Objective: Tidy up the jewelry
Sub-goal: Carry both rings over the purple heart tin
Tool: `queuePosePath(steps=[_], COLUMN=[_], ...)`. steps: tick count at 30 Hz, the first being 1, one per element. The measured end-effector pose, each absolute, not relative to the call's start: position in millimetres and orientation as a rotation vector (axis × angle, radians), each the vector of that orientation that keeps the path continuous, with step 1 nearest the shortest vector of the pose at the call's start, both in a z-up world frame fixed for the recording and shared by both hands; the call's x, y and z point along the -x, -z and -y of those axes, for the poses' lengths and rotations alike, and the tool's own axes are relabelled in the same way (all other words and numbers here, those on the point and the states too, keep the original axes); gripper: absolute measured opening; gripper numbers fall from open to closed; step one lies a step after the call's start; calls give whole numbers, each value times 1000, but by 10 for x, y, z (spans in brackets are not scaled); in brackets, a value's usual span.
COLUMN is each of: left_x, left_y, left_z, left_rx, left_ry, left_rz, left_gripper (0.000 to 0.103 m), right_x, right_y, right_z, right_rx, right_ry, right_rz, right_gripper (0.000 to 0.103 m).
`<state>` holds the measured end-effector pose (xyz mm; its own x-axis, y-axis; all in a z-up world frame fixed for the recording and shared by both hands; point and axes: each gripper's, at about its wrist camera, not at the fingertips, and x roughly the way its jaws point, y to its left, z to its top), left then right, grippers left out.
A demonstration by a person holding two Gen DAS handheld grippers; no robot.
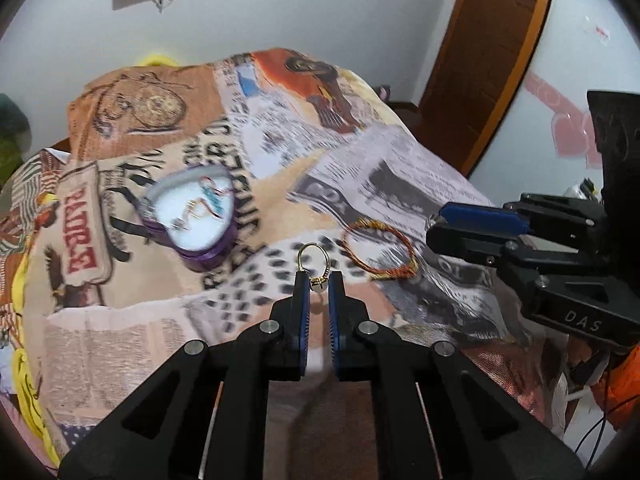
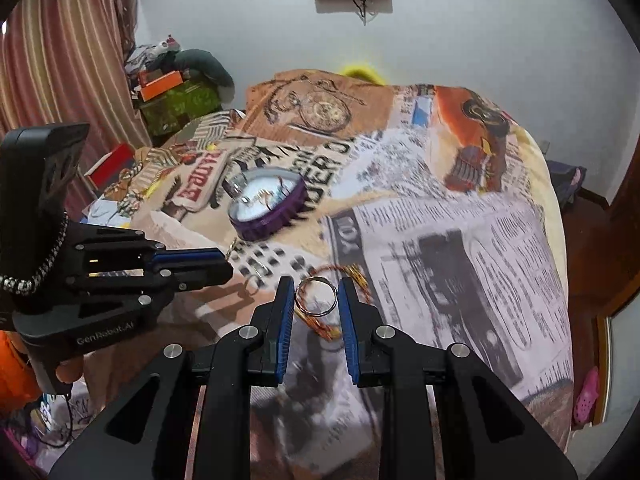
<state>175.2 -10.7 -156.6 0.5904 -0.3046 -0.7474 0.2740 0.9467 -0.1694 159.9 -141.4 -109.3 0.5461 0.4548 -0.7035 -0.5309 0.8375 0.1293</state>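
Observation:
My left gripper (image 1: 319, 280) is shut on a gold ring (image 1: 314, 261) with a pale stone, held above the printed cloth. My right gripper (image 2: 316, 295) is shut on a silver ring (image 2: 316, 296), pinched between the blue pads above an orange-gold thread bangle (image 2: 320, 320). The bangle also shows in the left wrist view (image 1: 380, 250), lying on the cloth to the right of the gold ring. A purple heart-shaped jewelry box (image 1: 192, 220) sits open farther back on the left, with small jewelry inside; it also shows in the right wrist view (image 2: 266, 204).
The bed is covered with a newspaper-print cloth (image 2: 460, 240). A wooden door (image 1: 488, 60) stands at the right. Striped curtains (image 2: 60, 60) and piled boxes (image 2: 160, 84) are at the left. A small hoop (image 2: 256, 270) lies on the cloth near the left gripper.

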Motion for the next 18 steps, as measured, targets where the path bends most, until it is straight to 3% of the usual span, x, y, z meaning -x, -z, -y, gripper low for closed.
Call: queuePosePath(steps=[18], left_x=[-1836], left_y=[1277], left_z=[-570], left_rx=[78], left_ry=[195], left_rz=[-762], left_gripper=[7], right_x=[-1916], right_y=[856], right_z=[871], right_rx=[62], right_ry=[-659], right_rz=[-728], right_gripper=[20])
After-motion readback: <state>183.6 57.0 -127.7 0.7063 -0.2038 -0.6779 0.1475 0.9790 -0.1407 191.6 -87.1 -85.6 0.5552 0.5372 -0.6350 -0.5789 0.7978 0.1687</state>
